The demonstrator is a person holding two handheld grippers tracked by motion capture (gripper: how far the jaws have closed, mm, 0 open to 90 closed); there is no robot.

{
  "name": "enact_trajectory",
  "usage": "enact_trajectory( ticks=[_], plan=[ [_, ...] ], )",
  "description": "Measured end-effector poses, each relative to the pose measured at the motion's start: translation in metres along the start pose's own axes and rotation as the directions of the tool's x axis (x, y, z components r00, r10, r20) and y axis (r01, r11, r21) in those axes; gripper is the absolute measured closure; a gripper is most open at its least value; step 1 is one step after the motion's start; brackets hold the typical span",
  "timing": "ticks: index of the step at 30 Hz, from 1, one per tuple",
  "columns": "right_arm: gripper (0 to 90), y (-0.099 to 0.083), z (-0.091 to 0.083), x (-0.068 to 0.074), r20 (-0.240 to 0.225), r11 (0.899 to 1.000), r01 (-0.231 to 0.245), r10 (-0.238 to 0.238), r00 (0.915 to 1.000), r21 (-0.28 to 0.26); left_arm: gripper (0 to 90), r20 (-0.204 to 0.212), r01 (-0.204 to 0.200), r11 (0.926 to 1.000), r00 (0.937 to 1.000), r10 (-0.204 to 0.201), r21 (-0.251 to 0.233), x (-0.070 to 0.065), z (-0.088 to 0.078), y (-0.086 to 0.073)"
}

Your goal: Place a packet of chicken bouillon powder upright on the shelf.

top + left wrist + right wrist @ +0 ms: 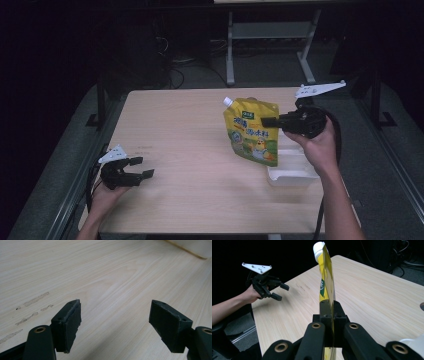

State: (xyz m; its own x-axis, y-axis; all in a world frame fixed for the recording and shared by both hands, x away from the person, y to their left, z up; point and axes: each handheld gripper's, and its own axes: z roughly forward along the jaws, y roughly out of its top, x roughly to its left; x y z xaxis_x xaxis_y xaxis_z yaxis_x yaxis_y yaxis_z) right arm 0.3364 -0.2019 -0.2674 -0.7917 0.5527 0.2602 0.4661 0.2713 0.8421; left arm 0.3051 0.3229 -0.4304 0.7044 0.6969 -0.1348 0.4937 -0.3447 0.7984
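Observation:
A yellow spouted pouch (251, 131) with a white cap hangs above the right half of the table. My right gripper (267, 121) is shut on its right edge and holds it upright. In the right gripper view the pouch (326, 280) is seen edge-on, pinched between the two black jaws, with its white cap at the top. My left gripper (141, 167) rests low at the table's front left, open, with nothing between its fingers (67, 323). That left gripper (280, 291) also appears far off in the right gripper view.
A white rectangular tray (292, 170) lies on the light wooden table (190, 150) under the right hand, near the front right. Its corner (195, 247) shows at the top of the left gripper view. Grey table legs and cables stand on the dark floor behind.

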Motion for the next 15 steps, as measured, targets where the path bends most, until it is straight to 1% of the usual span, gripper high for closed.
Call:
enact_trajectory(
  ticks=[7,15],
  plan=[
    [89.6,-0.004,-0.01,-0.005,0.017,1.0,-0.011,0.011,0.9998,-0.009,25.1,0.001,0.0,1.0,1.0,0.0,0.003,0.0,0.001,0.0],
    [89.6,-0.01,-0.027,-0.013,0.048,0.999,-0.032,0.033,0.9983,-0.023,25.1,0.006,0.0,1.0,1.0,-0.001,0.005,0.0,0.002,0.0]
  ],
)
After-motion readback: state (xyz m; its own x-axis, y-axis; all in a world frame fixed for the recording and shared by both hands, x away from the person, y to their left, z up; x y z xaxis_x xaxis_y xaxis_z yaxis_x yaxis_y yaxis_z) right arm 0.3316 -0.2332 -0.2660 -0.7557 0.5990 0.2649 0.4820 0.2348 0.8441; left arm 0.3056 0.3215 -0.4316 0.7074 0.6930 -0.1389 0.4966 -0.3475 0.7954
